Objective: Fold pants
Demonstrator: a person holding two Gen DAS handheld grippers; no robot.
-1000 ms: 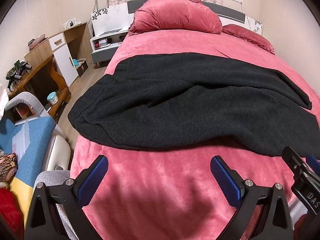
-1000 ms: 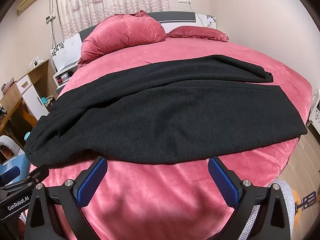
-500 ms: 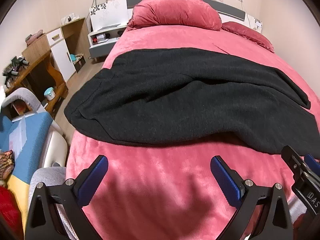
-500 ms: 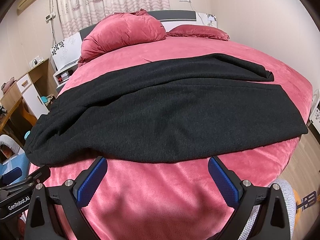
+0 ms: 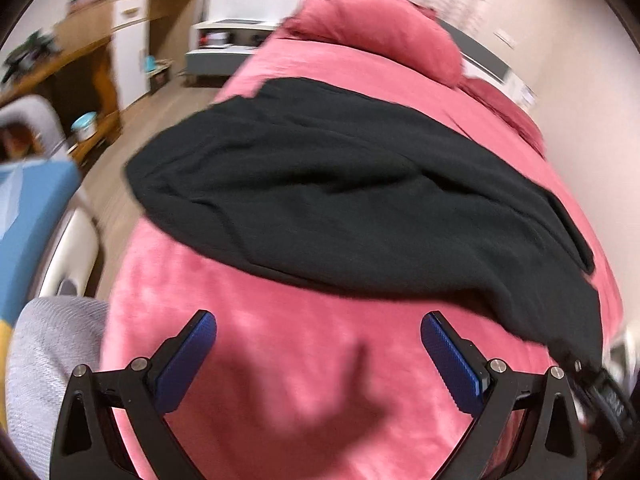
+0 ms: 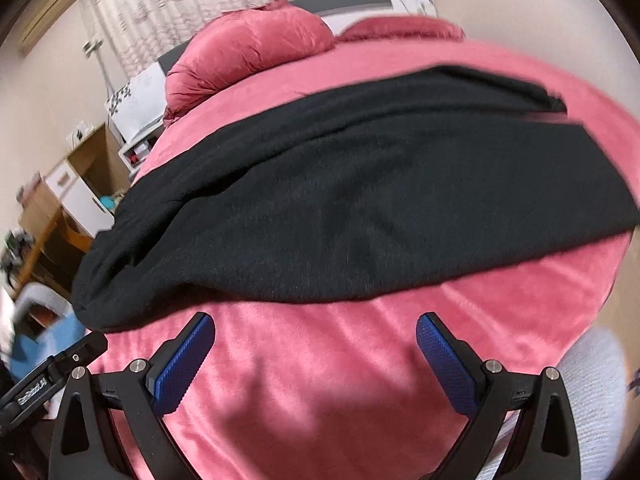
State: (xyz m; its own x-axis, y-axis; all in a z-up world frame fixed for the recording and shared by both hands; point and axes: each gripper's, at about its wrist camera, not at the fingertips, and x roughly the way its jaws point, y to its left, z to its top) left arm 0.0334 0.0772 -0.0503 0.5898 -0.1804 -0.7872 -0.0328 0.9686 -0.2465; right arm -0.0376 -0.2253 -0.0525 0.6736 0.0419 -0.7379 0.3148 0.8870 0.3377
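Both views are motion-blurred. I see the black pants [image 5: 360,196] spread across frame centre on the pink bed [image 5: 320,360]. My left gripper [image 5: 318,354] and right gripper [image 6: 314,354] sit at bottom centre, jaws wide apart, holding nothing, above bare bedspread just short of the pants' near edge.

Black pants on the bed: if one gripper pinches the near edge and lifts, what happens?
The black pants would probably droop limply; they lie in soft wrinkles. The thick, fuzzy knit suggests some weight. Likely drags rather than slides on the plush pink bedspread.
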